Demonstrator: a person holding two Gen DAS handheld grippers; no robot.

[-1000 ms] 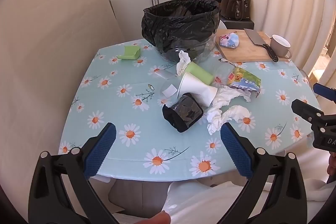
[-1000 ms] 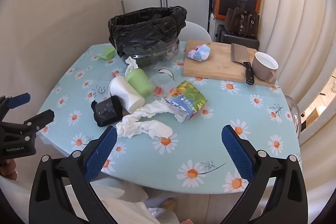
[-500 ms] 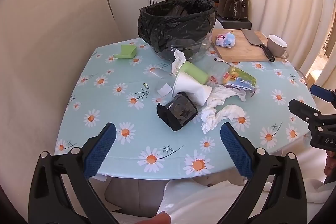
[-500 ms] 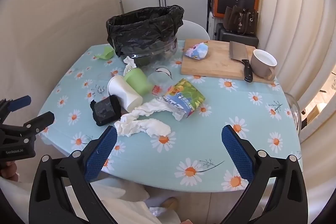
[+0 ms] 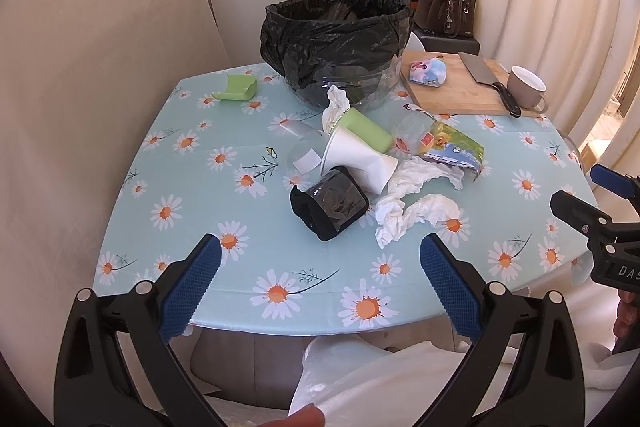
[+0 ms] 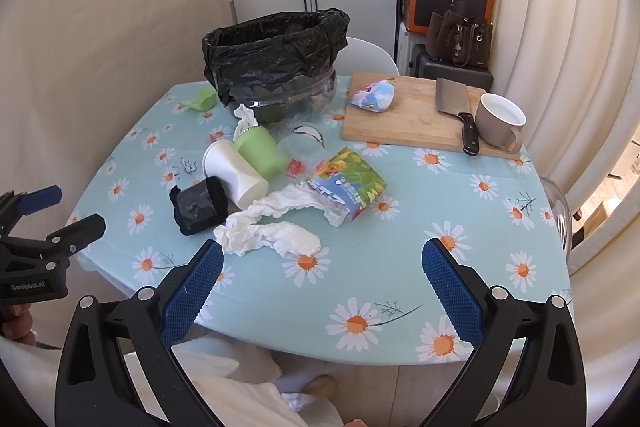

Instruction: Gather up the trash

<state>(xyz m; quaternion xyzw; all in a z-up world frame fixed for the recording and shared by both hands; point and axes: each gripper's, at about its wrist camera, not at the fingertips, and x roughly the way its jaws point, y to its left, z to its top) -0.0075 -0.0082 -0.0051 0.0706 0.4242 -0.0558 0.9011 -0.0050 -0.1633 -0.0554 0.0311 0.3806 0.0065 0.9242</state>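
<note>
A pile of trash lies mid-table: a black wrapped roll [image 5: 330,202] [image 6: 199,205], a tipped white cup [image 5: 358,163] [image 6: 234,169], a green cup [image 5: 366,131] [image 6: 260,149], crumpled white tissue [image 5: 416,213] [image 6: 272,231] and a colourful tissue pack [image 5: 450,149] [image 6: 346,183]. Behind them stands a bin lined with a black bag [image 5: 336,27] [image 6: 276,55]. My left gripper [image 5: 318,281] hangs open over the table's near edge, short of the roll. My right gripper [image 6: 322,277] is open too, just in front of the tissue. Both hold nothing.
A wooden cutting board [image 6: 412,125] at back right carries a cleaver [image 6: 454,103], a beige mug [image 6: 500,125] and a small colourful pouch [image 6: 374,95]. A green holder [image 5: 236,89] lies at back left. Clear plastic cups [image 6: 304,143] lie by the pack. A wall stands on the left.
Both grippers have drawn slightly back and up from the table, so the trash pile sits a little farther away. Nothing on the table has moved.
</note>
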